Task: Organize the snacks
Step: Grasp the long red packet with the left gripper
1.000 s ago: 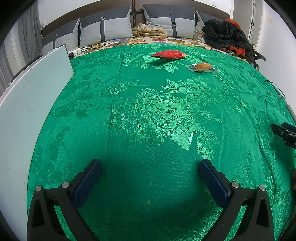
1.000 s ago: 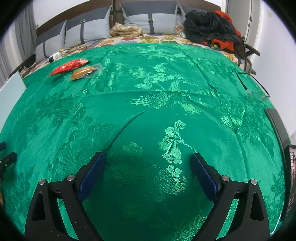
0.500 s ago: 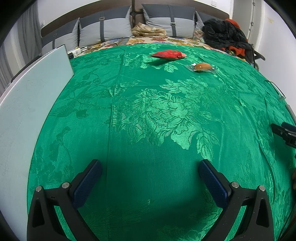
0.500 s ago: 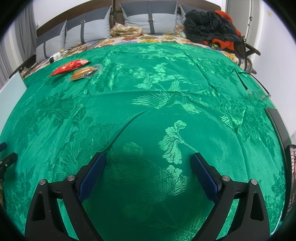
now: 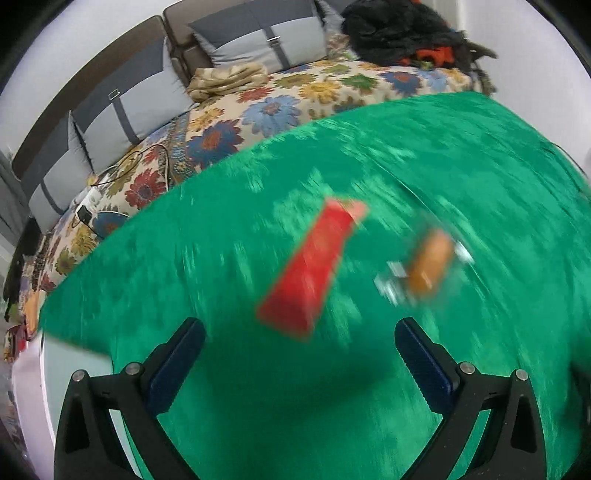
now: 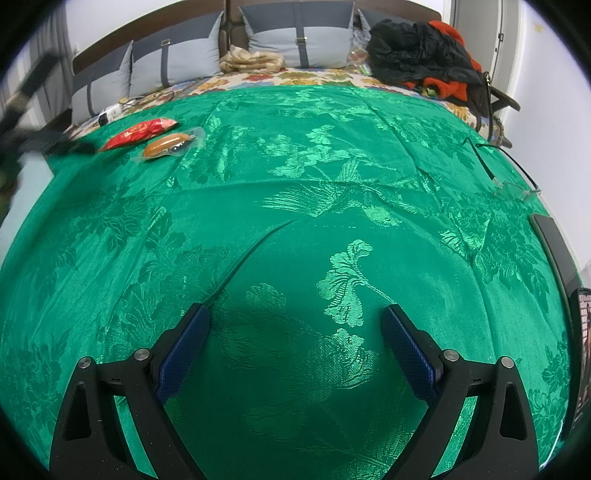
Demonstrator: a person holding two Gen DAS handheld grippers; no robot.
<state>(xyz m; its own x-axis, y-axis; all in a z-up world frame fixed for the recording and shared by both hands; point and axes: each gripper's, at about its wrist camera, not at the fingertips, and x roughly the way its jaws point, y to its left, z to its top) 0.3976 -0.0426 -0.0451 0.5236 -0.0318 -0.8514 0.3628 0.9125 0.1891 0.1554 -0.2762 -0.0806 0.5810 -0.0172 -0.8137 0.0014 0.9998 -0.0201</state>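
While hovering over the green patterned cloth in the left wrist view: left gripper, fingers spread wide, gripping nothing. Lying just ahead of the fingertips, blurred: a red snack packet, pointing away toward the far edge. Lying just beside it on the right, apart from it: a brown sausage-shaped snack in clear wrap. Showing beyond the cloth: a flowered bedsheet, grey pillows, a pile of dark clothing. Showing at the lower left edge: a pale flat board.

Moving to the right wrist view: right gripper hanging low over the same cloth, blue-padded fingers spread wide, holding nothing. Lying well apart from it, far up on the left: the red snack packet and the wrapped brown snack, side by side, almost touching. Showing as a dark blur at the far left, near the packet: the left gripper, finger state impossible to tell here. Resting at the right edge of the cloth: clear-framed glasses.
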